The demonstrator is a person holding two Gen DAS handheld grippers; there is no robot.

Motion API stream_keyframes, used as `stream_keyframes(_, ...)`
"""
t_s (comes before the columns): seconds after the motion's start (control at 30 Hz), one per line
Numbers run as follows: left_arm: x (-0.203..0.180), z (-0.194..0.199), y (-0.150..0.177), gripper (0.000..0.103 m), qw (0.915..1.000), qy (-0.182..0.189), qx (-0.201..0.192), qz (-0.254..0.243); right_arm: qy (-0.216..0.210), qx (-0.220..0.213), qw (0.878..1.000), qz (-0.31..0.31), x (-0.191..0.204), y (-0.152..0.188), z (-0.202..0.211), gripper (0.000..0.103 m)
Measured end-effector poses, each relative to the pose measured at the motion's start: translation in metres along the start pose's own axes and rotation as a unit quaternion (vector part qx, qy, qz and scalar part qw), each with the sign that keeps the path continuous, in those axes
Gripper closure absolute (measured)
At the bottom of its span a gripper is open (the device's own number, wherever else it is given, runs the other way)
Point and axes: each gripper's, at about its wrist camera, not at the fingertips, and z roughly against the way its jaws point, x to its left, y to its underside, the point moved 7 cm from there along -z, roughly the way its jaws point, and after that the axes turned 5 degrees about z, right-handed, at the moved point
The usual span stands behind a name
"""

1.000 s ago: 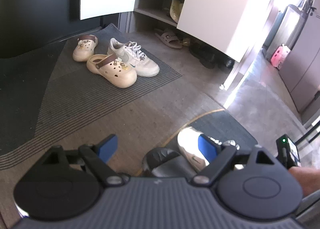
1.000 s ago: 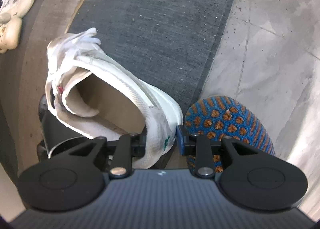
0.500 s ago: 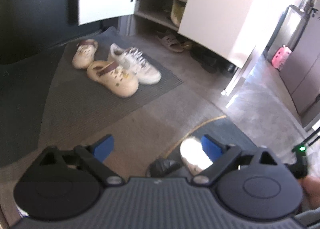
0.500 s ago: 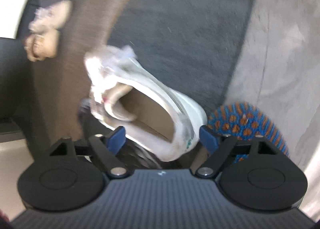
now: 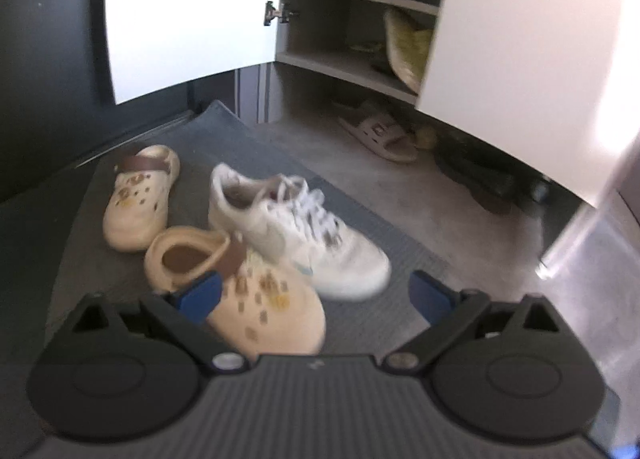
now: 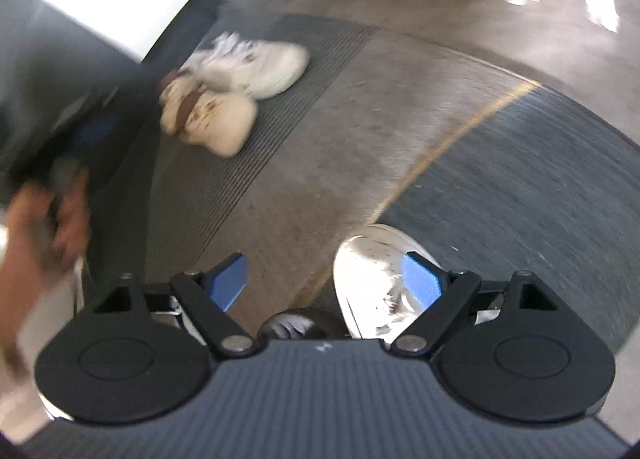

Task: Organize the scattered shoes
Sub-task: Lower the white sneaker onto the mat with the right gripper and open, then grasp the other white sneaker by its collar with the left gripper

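a second ago the right tool [image 6: 324, 279] was clamped on the heel of a white sneaker; now its blue pads stand wide apart with nothing between them, and that white sneaker [image 6: 380, 271] lies on the floor just beyond the right pad, its toe at the edge of the dark round mat [image 6: 520, 163]. the left tool [image 5: 316, 295] has come much nearer to the shoes on the ribbed mat [image 5: 380, 323]; half a second ago they sat well ahead of it, and now the near clog [image 5: 248, 291] lies between its pads, which are spread wide and not touching it

the left wrist view alone shows the far clog [image 5: 140, 199] with its brown strap, the second white sneaker [image 5: 296, 231] touching the near clog, and the open shoe cabinet [image 5: 360, 19] with a sandal [image 5: 380, 131] on the floor under its shelves. the right wrist view alone shows a blurred hand [image 6: 36, 227] at the left edge, the yellow line [image 6: 452, 151] on the floor, and the dark round mat. it shows the clogs and sneaker as a blurred cluster, so i cannot tell them apart there
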Motion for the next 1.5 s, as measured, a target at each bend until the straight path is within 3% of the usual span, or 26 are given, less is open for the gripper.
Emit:
stream_keyframes(0.2,0.008,-0.100,-0.048,0.003,1.0000,0.008,0.003,-0.002,-0.028,0.035,0.999,-0.029,-0.018,-0.008,-0.032,0.016)
stream_keyframes(0.43,0.019,-0.170,-0.054,0.003,0.9967,-0.027,0.072,0.028,-0.066,0.066,0.995,-0.032,-0.029,-0.025,-0.061,0.016)
stream_keyframes(0.53,0.023,-0.200,-0.057,0.003,0.9931,-0.042,0.101,0.041,-0.088,0.090,0.992,-0.025,-0.034,-0.030,-0.066,0.016)
stream_keyframes(0.67,0.028,-0.239,-0.060,0.003,0.9865,-0.062,0.140,0.058,-0.089,0.089,0.992,-0.021,-0.048,-0.045,-0.070,0.016)
stream_keyframes(0.7,0.040,-0.251,-0.057,0.003,0.9761,-0.058,0.162,0.133,-0.088,0.086,0.992,-0.027,-0.052,-0.049,-0.072,0.016)
stream_keyframes(0.73,0.045,-0.255,-0.056,0.004,0.9711,-0.062,0.168,0.157,-0.087,0.084,0.992,-0.032,-0.055,-0.052,-0.074,0.016)
stream_keyframes(0.77,0.052,-0.263,-0.052,0.006,0.9590,-0.075,0.178,0.207,-0.088,0.085,0.992,-0.038,-0.057,-0.053,-0.076,0.016)
stream_keyframes(0.83,0.050,-0.274,-0.044,0.010,0.9489,-0.100,0.195,0.227,-0.091,0.093,0.990,-0.051,-0.062,-0.052,-0.080,0.016)
stream_keyframes(0.87,0.044,-0.277,-0.044,0.015,0.9497,-0.107,0.196,0.219,-0.091,0.098,0.990,-0.053,-0.063,-0.051,-0.081,0.016)
stream_keyframes(0.93,0.036,-0.282,-0.041,0.016,0.9477,-0.130,0.205,0.207,-0.090,0.103,0.989,-0.054,-0.064,-0.050,-0.080,0.016)
stream_keyframes(0.97,0.033,-0.285,-0.040,0.026,0.9464,-0.142,0.209,0.201,-0.089,0.104,0.989,-0.051,-0.065,-0.050,-0.079,0.016)
stream_keyframes(1.0,0.030,-0.288,-0.038,0.049,0.9429,-0.167,0.212,0.196,-0.088,0.106,0.989,-0.048,-0.067,-0.050,-0.077,0.016)
stream_keyframes(1.07,0.028,-0.289,-0.037,0.061,0.9372,-0.199,0.212,0.193,-0.077,0.100,0.991,-0.051,-0.075,-0.052,-0.074,0.016)
stream_keyframes(1.2,0.022,-0.278,-0.040,0.077,0.9293,-0.212,0.189,0.236,-0.060,0.091,0.991,-0.081,-0.090,-0.055,-0.074,0.016)
stream_keyframes(1.33,0.019,-0.259,-0.048,0.082,0.9232,-0.203,0.185,0.269,-0.061,0.072,0.991,-0.095,-0.090,-0.058,-0.073,0.016)
stream_keyframes(1.5,0.007,-0.236,-0.059,0.084,0.9269,-0.166,0.194,0.275,-0.060,0.044,0.992,-0.103,-0.083,-0.065,-0.070,0.016)
